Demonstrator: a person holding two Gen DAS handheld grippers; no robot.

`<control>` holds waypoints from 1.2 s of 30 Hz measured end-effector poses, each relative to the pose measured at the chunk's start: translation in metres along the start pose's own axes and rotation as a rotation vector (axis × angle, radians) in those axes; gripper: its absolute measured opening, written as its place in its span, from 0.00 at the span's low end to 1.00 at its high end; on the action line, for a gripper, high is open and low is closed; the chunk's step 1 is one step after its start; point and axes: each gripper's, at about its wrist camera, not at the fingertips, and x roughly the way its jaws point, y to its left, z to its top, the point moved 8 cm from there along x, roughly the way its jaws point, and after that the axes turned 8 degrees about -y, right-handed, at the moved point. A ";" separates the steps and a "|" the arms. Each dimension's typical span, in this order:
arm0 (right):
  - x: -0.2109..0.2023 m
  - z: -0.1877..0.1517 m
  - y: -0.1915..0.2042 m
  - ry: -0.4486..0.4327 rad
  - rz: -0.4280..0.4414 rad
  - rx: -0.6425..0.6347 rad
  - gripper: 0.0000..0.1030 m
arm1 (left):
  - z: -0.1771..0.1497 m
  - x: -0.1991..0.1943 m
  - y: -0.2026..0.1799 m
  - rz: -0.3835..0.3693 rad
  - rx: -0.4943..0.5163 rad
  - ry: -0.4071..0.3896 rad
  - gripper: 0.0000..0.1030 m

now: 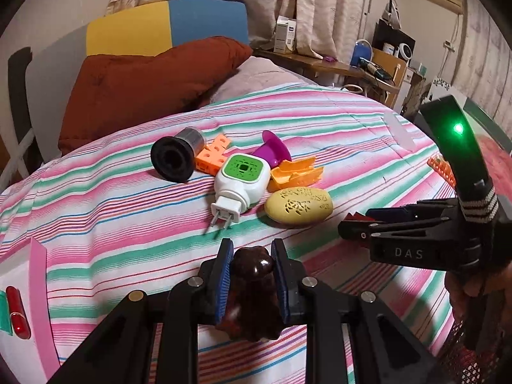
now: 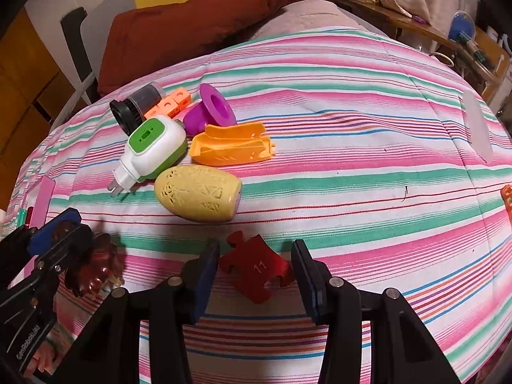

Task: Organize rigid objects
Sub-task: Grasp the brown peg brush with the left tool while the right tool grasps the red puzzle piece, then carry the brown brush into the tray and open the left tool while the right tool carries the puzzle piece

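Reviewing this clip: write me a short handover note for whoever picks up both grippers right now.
Left gripper: shut on a dark brown glossy figurine, held above the striped bedspread.
Right gripper: shut on a red puzzle piece marked 11.
Still in a loose pile ahead: black cylinder, orange blocks, purple funnel, green-white plug-in, orange tray, yellow egg-shaped case.
Left: place both held items, then sort the pile.

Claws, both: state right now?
Left claw: shut on glossy dark brown figurine.
Right claw: shut on flat red puzzle-shaped piece.
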 end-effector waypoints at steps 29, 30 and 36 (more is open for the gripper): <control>0.004 -0.006 0.007 -0.007 -0.032 -0.082 0.46 | -0.051 -0.102 0.138 0.159 -0.243 -0.036 0.23; 0.004 -0.006 0.007 -0.009 -0.032 -0.083 0.46 | -0.052 -0.107 0.146 0.167 -0.258 -0.041 0.23; 0.002 -0.007 0.012 -0.024 -0.028 -0.110 0.46 | -0.070 -0.133 0.203 0.243 -0.346 -0.065 0.17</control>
